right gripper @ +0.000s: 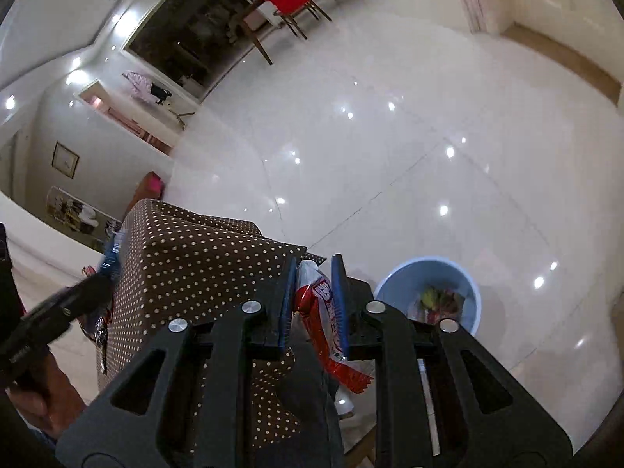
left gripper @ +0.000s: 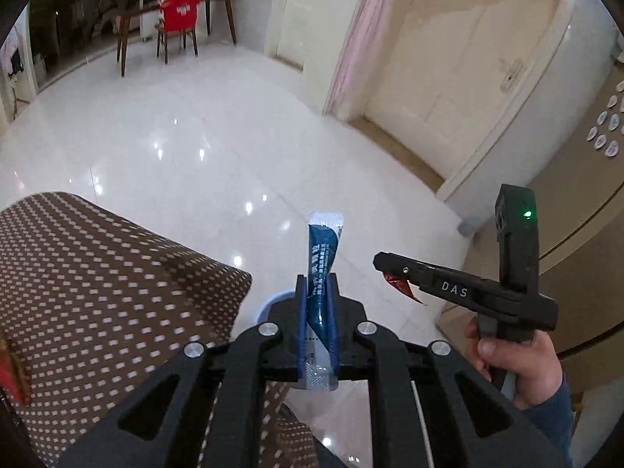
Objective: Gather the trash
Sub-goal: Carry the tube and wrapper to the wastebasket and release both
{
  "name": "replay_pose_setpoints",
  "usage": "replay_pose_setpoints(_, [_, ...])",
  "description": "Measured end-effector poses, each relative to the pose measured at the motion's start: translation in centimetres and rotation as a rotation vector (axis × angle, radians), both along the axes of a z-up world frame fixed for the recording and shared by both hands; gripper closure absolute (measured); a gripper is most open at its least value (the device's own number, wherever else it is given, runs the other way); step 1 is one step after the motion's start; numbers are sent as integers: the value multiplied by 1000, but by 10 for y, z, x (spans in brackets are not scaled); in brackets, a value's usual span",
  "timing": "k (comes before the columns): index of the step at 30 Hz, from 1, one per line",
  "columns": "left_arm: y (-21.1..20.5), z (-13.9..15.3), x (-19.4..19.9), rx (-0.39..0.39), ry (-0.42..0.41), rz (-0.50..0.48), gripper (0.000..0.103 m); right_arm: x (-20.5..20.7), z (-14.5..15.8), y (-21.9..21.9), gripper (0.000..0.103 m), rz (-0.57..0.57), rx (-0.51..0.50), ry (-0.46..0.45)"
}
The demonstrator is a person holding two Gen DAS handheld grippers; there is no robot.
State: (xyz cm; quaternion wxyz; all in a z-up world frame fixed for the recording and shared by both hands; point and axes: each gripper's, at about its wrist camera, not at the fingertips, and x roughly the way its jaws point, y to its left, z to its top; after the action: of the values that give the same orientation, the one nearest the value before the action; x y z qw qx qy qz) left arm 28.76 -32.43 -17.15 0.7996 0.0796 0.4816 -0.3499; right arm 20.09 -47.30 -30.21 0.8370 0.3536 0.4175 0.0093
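Observation:
My left gripper [left gripper: 316, 284] is shut on a long blue sachet [left gripper: 321, 249] that sticks up between its blue pads, past the corner of the table. My right gripper [right gripper: 315, 269] is shut on a red and white wrapper [right gripper: 321, 312] that hangs down between its fingers. In the left wrist view the right gripper [left gripper: 380, 267] shows from the side with the red wrapper [left gripper: 401, 286] at its tip. A light blue bin [right gripper: 394, 282] stands on the floor to the right, holding several wrappers. Its rim [left gripper: 269, 302] peeks out behind my left gripper.
A table with a brown polka-dot cloth [left gripper: 97, 280] fills the left; it also shows in the right wrist view [right gripper: 195, 269]. Glossy white tile floor [right gripper: 390, 156] spreads ahead. A dining table and red-covered chair [left gripper: 177, 19] stand far off. Cream doors [left gripper: 448, 78] are at right.

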Motion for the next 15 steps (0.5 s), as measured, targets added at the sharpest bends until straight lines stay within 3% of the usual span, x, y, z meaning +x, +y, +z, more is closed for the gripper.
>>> replay_pose_setpoints(1, [-8,-7,4,14,16,-5,94,0,-3,0,81,-6,9,7])
replay_pose_setpoints(3, [-20,-17,6,30,48,-17,93,1,-10,-6,65,-24,39,21])
replay_pose_setpoints(4, [-26,-23,7,43,61,-24,93,0,-13,-10,42,-35,64,25])
replay_pose_setpoints(5, [-34,-31,11,56,80,-28,92,-1,-14,-13,38,-46,69,28])
replay_pose_setpoints(7, [-45,-43,19,70,117,-46,73,-6,-13,-15,36,-53,69,24])
replay_pose_setpoints(9, [-48,-52,25,95,128,-50,25,-11,-11,-19,27,-70,66,22])
replay_pose_setpoints(10, [-49,-55,25,118,114,-32,20,-15,-9,-20,22,-82,64,18])
replay_pose_setpoints(15, [-43,-57,21,145,105,-15,16,-30,4,-28,6,-143,45,9])
